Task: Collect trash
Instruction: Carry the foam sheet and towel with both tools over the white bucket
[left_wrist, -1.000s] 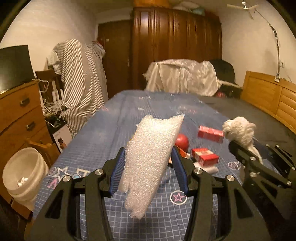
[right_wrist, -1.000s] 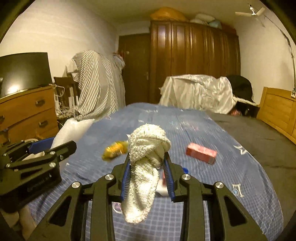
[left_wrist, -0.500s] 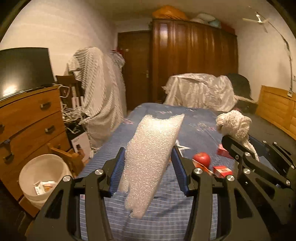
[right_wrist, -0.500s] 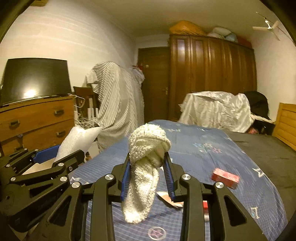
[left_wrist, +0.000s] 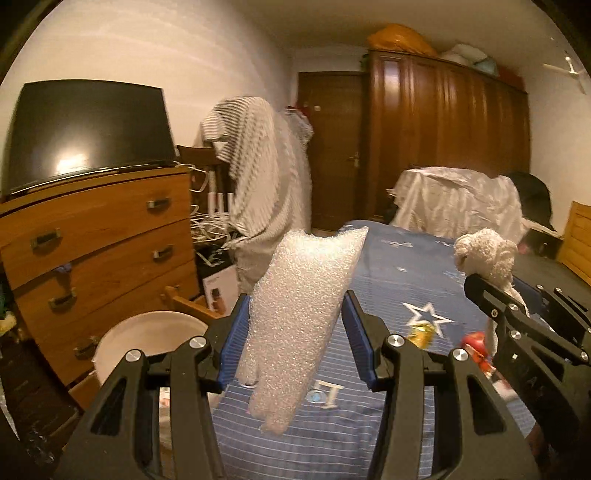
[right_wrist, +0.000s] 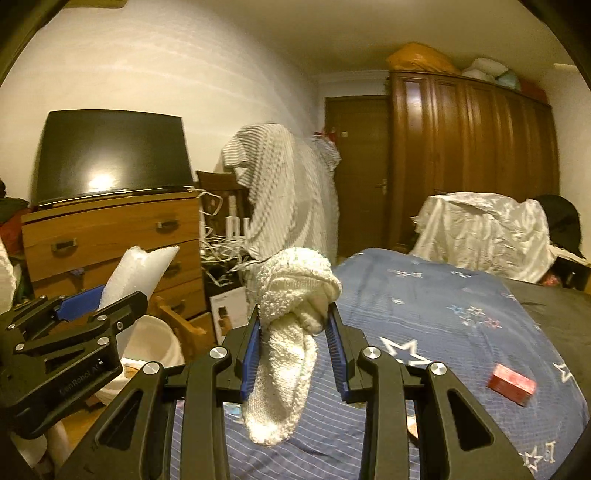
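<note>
My left gripper (left_wrist: 293, 338) is shut on a white foam wrap sheet (left_wrist: 299, 314), held above the bed's left edge; it also shows in the right wrist view (right_wrist: 136, 273). My right gripper (right_wrist: 293, 354) is shut on a white knitted sock (right_wrist: 291, 332), also seen in the left wrist view (left_wrist: 487, 254). A white bucket (left_wrist: 144, 339) stands on the floor left of the bed, below and left of the foam; its rim shows in the right wrist view (right_wrist: 155, 339).
The blue star-patterned bed (left_wrist: 399, 280) carries a red box (right_wrist: 511, 384), a red round item (left_wrist: 474, 341) and a yellow wrapper (left_wrist: 421, 330). A wooden dresser (left_wrist: 96, 254) with a TV (left_wrist: 88, 129) stands left. A small wooden chair (left_wrist: 184, 299) is beside the bucket.
Both grippers have swung left, away from the bed's middle toward the dresser side. The white bucket has come closer, under the left gripper's left finger. Both holds are unchanged.
</note>
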